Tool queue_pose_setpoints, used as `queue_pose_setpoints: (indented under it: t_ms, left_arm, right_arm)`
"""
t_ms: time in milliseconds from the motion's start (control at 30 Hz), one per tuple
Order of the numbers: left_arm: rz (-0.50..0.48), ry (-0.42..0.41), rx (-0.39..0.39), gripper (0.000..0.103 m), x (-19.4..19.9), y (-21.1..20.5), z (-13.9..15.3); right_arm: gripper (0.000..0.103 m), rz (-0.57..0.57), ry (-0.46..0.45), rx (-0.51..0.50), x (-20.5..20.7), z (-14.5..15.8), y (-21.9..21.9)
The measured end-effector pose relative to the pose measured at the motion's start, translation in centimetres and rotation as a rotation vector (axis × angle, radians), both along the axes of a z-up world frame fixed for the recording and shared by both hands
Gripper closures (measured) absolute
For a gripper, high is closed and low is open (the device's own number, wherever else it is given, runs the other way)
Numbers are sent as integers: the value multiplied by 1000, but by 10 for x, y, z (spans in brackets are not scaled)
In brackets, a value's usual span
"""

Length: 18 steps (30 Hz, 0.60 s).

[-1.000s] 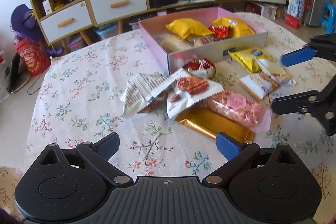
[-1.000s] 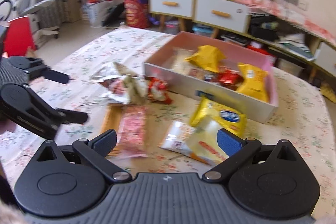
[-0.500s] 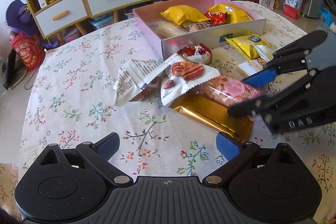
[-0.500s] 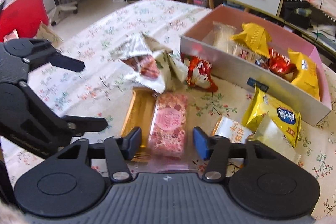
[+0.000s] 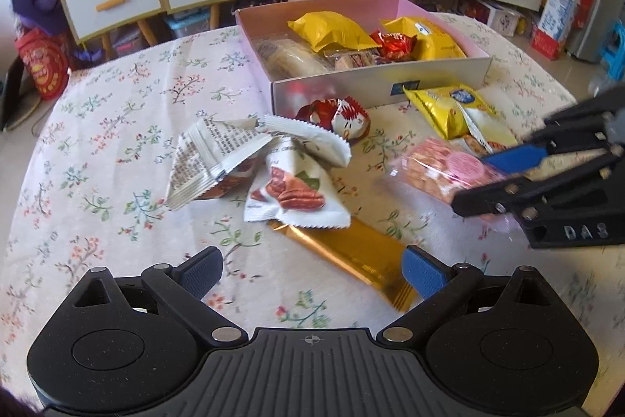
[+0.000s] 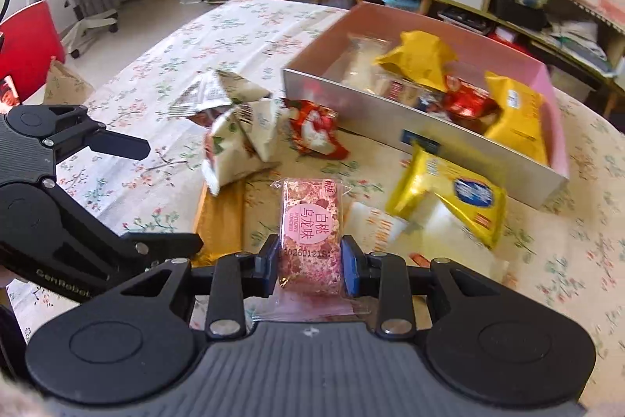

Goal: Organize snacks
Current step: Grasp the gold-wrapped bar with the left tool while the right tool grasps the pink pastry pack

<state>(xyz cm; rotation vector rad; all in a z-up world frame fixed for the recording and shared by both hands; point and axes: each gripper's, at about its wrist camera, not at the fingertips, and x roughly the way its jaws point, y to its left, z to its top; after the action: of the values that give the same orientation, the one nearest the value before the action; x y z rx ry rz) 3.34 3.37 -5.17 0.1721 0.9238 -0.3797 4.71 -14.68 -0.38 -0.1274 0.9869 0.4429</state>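
Our right gripper (image 6: 310, 262) had just been closing, and its blue pads (image 6: 349, 266) pinched the pink snack packet (image 6: 310, 233) from both sides, the packet reaching forward from between the fingers and its clear wrapper end trailing back toward the gripper body. From our left wrist view the same packet (image 5: 445, 170) sat off to the right, with the right gripper (image 5: 484, 182) clamped on its near end. Our left gripper (image 5: 312, 270) stood spread wide with nothing between its fingers, hovering above the floral tablecloth (image 5: 117, 143). Just ahead of its right fingertip lay a gold bar wrapper (image 5: 351, 255), flat on the cloth and angled away to the left. Beyond that, ahead of the left gripper, a white pecan packet (image 5: 297, 198) overlapped the far end of the gold bar, and a white printed packet (image 5: 211, 159) leaned against it on the left. A red and white packet (image 5: 343, 118) rested farther ahead, just beside the near wall of the pink box (image 5: 375, 88). Inside the box we saw yellow bags (image 5: 332, 30), a red wrapper and pale packets. To the right of the held packet, near the box wall, lay a yellow bag with a blue label (image 6: 453, 198), overlapping a pale packet (image 6: 375, 225).
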Motion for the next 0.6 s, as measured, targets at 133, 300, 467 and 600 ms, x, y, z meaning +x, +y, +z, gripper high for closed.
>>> queue_pose_setpoints:
  t_ms: [133, 300, 467, 600]
  left_arm:
    - [54, 23, -34, 5, 6, -8, -1]
    - [120, 35, 2, 6, 12, -25, -8]
    - [114, 41, 90, 7, 13, -38, -19]
    - [94, 44, 83, 10, 10, -29, -18]
  right_arm:
    - [74, -19, 18, -3, -3, 2, -7]
    - [73, -15, 10, -5, -5, 4, -9]
    - [74, -14, 18, -7, -4, 2, -11]
    - [73, -9, 26, -18, -6, -1, -12]
